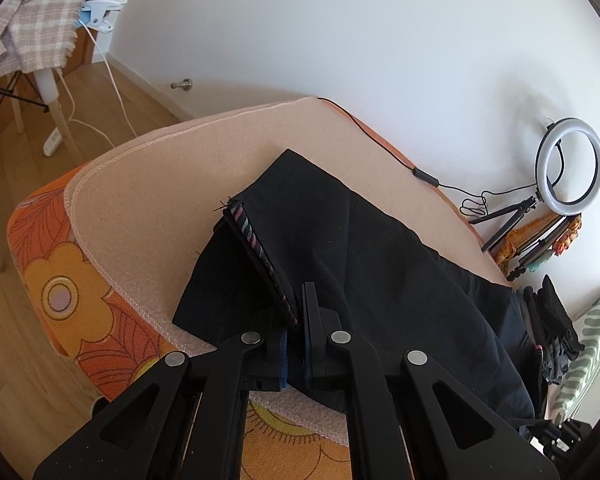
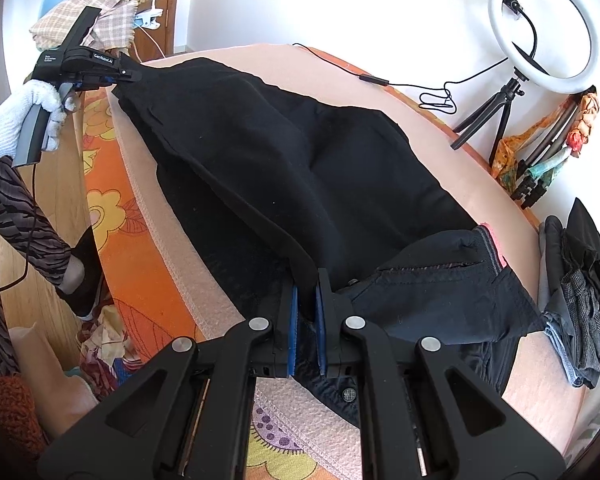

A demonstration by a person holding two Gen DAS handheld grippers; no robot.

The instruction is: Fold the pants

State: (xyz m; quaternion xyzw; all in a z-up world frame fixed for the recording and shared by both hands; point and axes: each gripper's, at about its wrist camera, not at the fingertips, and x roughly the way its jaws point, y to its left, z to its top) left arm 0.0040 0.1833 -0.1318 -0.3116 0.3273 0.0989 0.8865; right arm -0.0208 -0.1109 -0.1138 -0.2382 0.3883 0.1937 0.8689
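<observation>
Black pants [image 1: 340, 248] lie stretched across a beige mat [image 1: 172, 168] on a table. My left gripper [image 1: 296, 320] is shut on the hem end of a leg, where a striped inner lining shows. In the right wrist view the pants [image 2: 300, 160] run from the left gripper [image 2: 130, 76], at the far left and held by a gloved hand, to my right gripper [image 2: 306, 304]. My right gripper is shut on a fold of the fabric near the waistband [image 2: 488, 248]. The held edge is lifted slightly off the mat [image 2: 440, 152].
An orange floral tablecloth [image 1: 60, 280] lies under the mat. A ring light on a tripod [image 2: 540, 32] with its black cable stands at the back right. A pile of dark clothes [image 2: 580, 288] sits at the right edge. A chair with plaid cloth [image 1: 32, 24] stands far left.
</observation>
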